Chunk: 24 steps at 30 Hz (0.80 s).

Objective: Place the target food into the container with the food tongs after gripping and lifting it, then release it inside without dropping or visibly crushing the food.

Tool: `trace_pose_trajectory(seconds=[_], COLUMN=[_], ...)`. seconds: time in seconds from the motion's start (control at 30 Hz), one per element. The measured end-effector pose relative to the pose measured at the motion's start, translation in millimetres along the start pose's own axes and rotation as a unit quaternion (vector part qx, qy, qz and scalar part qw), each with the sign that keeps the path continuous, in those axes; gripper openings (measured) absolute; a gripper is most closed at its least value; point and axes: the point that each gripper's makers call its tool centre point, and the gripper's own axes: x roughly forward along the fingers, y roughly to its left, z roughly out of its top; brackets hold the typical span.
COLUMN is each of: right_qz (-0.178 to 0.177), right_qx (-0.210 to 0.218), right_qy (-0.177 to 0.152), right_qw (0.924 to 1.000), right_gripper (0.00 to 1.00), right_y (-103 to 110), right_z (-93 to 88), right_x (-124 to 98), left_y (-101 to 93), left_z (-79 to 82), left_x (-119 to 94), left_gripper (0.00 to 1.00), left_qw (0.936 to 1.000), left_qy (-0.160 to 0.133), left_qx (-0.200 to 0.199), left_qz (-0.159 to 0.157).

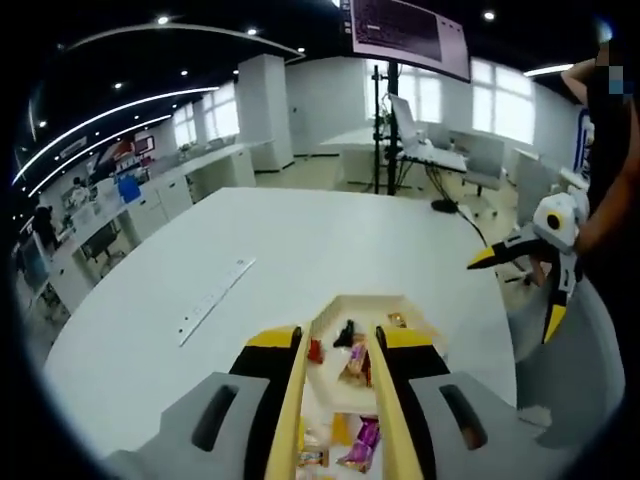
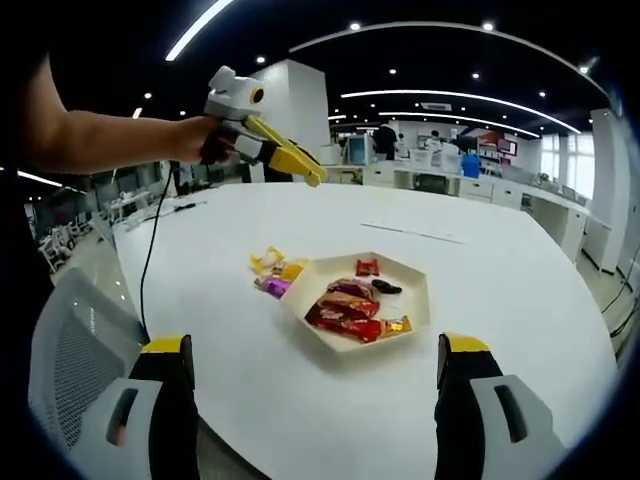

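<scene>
Snacks (image 2: pixel 345 312) in wrappers are lying in the hexagonal tray (image 2: pixel 412 322) on the white table (image 2: pixel 520 290), with a few more (image 2: pixel 272 272) sitting just beside its rim. Seen from the right gripper view, the right gripper (image 2: pixel 315 375) is hanging spread wide and empty, while the left gripper (image 2: pixel 318 180) is hovering above the table. Up close in the left gripper view, the left gripper (image 1: pixel 343 340) is pointing down over the tray (image 1: pixel 345 304) with jaws nearly together, pinching nothing.

My left gripper view sits low and close over the tray (image 1: pixel 372 305), looking along the tabletop (image 1: pixel 300 240) toward the monitor (image 1: pixel 405 30). My right gripper view looks from farther back, down across the tabletop (image 2: pixel 500 260) at the same tray (image 2: pixel 415 290) with snacks (image 2: pixel 345 310).
</scene>
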Motion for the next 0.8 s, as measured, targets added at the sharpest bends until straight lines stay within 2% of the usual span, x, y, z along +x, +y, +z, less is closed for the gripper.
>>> trace_pose_trajectory(seconds=[0.4,0.8], right_qz=[0.002,0.0], right_qx=[-0.002,0.001], right_qy=[0.005,0.004], right_qw=[1.0,1.0], right_gripper=[0.99,0.99], right_y=[1.2,0.1], right_z=[-1.5,-1.6], right_x=[1.0,0.9], left_y=[15.8,30.2], left_z=[-30.5,-71.4], left_x=[-24.6,-53.3], left_gripper=[0.26,0.26], left_qw=[0.9995,0.9973], left_qy=[0.015,0.039], left_qx=[-0.01,-0.022], left_qz=[0.025,0.058])
